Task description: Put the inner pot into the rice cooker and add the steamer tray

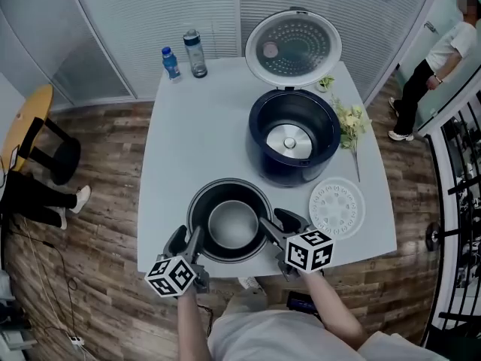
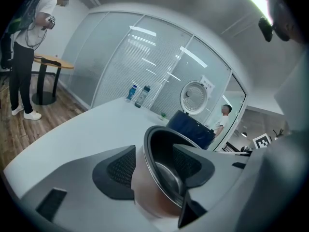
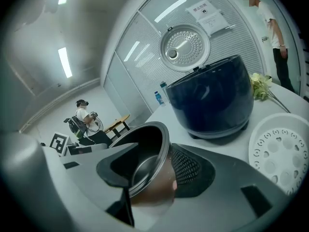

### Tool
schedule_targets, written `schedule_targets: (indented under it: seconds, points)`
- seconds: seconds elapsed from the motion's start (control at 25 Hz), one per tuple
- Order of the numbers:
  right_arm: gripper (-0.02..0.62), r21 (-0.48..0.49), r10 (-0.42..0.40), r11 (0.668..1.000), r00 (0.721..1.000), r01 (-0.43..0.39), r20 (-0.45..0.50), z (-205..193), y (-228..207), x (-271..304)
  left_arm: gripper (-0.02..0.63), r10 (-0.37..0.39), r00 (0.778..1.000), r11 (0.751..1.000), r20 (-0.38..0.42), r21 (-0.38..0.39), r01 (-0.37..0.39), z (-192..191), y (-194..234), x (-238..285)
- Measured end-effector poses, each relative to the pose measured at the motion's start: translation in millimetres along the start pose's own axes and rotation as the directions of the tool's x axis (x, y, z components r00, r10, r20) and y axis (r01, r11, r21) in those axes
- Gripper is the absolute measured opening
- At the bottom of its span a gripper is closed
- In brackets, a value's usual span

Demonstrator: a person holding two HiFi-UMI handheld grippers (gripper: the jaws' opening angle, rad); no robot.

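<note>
The dark inner pot (image 1: 230, 221) stands on the white table (image 1: 188, 149) near its front edge. My left gripper (image 1: 193, 239) is shut on the pot's left rim, one jaw inside and one outside. My right gripper (image 1: 270, 226) clamps the right rim the same way. The rim runs between the jaws in the left gripper view (image 2: 157, 163) and the right gripper view (image 3: 159, 166). Behind the pot, the dark blue rice cooker (image 1: 293, 145) stands with its lid (image 1: 293, 47) raised and its cavity bare. The white perforated steamer tray (image 1: 337, 207) lies flat to the right of the pot.
Two bottles (image 1: 184, 55) stand at the table's far left corner. A bunch of flowers (image 1: 349, 122) lies right of the cooker. A person (image 1: 428, 62) stands beyond the table's right side. A stool (image 1: 52, 153) and a small table are on the floor at left.
</note>
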State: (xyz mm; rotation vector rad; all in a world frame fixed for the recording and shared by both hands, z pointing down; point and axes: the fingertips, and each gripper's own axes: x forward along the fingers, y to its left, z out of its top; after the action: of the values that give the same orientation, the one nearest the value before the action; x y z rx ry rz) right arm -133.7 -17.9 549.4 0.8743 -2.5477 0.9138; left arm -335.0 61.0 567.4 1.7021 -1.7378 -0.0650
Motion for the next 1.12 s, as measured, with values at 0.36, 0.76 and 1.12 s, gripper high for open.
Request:
schedule_targets:
  seconds: [0.36,0.76,1.12]
  points:
    - [0.145,-0.021,-0.078,0.997,0.995,0.077,-0.064,-17,-5,18,0.12,-0.01,1.0,0.999,-0.028,-0.032,0.009,-8,7,9]
    - [0.12,0.03,-0.089,0.995,0.995,0.09,-0.051,-16,-6,15,0.091,-0.014,0.999,0.998,-0.035,-0.054,0.012,-9,6,7]
    - [0.112,0.01,-0.081,0.997,0.997,0.08,0.012,-4,4,5,0.083,-0.043,0.999,0.998,0.001,-0.037,0.043,4,-2,-3]
